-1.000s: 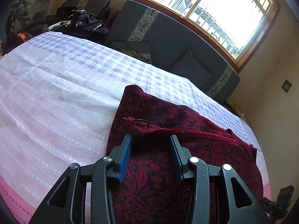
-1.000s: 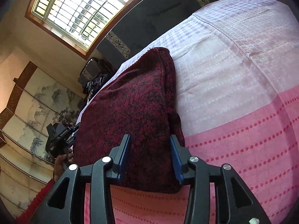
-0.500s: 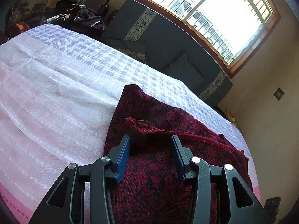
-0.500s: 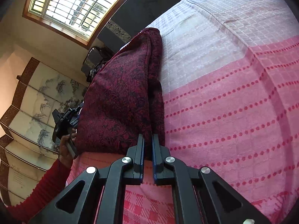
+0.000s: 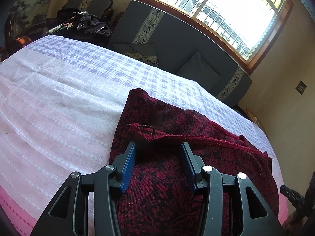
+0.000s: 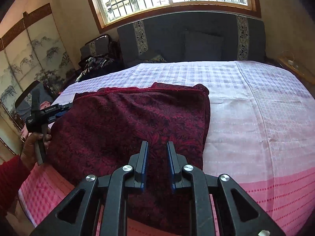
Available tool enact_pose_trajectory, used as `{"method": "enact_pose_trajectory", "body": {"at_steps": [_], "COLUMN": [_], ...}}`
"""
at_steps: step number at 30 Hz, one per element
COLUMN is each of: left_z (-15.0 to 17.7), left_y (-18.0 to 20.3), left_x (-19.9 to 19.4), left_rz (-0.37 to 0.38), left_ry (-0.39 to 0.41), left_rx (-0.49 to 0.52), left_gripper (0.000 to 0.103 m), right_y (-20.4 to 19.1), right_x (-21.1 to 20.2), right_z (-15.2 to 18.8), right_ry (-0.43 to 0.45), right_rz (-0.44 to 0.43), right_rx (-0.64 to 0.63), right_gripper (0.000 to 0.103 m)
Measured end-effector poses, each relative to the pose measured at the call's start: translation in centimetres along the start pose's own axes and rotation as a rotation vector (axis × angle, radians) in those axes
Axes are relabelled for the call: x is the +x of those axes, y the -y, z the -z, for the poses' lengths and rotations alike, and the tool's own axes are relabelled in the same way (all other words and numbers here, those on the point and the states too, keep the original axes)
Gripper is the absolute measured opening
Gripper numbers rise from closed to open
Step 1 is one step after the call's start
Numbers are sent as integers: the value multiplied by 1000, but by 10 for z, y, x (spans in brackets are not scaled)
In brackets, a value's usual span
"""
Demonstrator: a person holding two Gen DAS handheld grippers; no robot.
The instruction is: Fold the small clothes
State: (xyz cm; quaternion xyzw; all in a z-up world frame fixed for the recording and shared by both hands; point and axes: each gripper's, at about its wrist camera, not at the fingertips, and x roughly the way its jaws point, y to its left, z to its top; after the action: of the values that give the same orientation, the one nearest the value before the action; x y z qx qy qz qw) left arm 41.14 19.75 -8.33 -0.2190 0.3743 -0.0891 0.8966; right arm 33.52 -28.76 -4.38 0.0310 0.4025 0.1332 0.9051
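L gripper (image 5: 157, 147) sat wide open over the red garment's (image 5: 177, 186) hemmed edge, nothing clamped. R gripper (image 6: 157, 147) was narrowly parted, empty, above the garment's near-right part. Garment lay folded on the bedspread (image 6: 256, 108).

Both views are lit by daylight from a barred window (image 5: 206, 11), whose panes are blown out to near white in the left wrist view, while the sofa (image 6: 189, 39) beneath it is left dark against the glare. The bedspread (image 5: 65, 90) is evenly and softly lit, and only faint shadows are cast on it. Straight lines are bent by the fisheye lenses, the corners are cut off in black, and the focus is kept reasonably sharp throughout.
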Motion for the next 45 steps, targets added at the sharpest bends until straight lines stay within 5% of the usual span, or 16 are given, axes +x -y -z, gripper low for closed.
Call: {"method": "enact_pose_trajectory", "body": {"at_steps": [7,13,17,19,21,25,31,39,45], "left_z": [0,0,1,-1,-2,12,94,136,134], "left_y": [-1,-6,-8,-4,5,28,115,88,80], "left_x": [0,-2,-3,-6,-17,-63,-99,-72,-65], "left_rz": [3,35,33,35,51,209,234,183,195], "left_ry": [2,8,5,-5,-12,-28,-119,-238,-235], "left_rx": [-5,-35,-33,1,43,8,291,61,49], "left_gripper": [47,47,47,49,51,51,51,20,12], "right_y": [23,25,25,24,20,1,-63,-92,-91], "right_x": [79,78,79,72,40,-35,-60,-11,1], "right_z": [-36,-25,-29,-31,-32,-20,48,78,81], "right_ry": [-106,-16,-29,-29,61,206,155,-35,-59], "right_rz": [-1,18,-36,-27,4,-155,-236,-146,-126], "right_rx": [88,68,71,76,81,69,-54,-84,-88], "right_gripper": [37,38,49,51,55,58,58,28,28]}}
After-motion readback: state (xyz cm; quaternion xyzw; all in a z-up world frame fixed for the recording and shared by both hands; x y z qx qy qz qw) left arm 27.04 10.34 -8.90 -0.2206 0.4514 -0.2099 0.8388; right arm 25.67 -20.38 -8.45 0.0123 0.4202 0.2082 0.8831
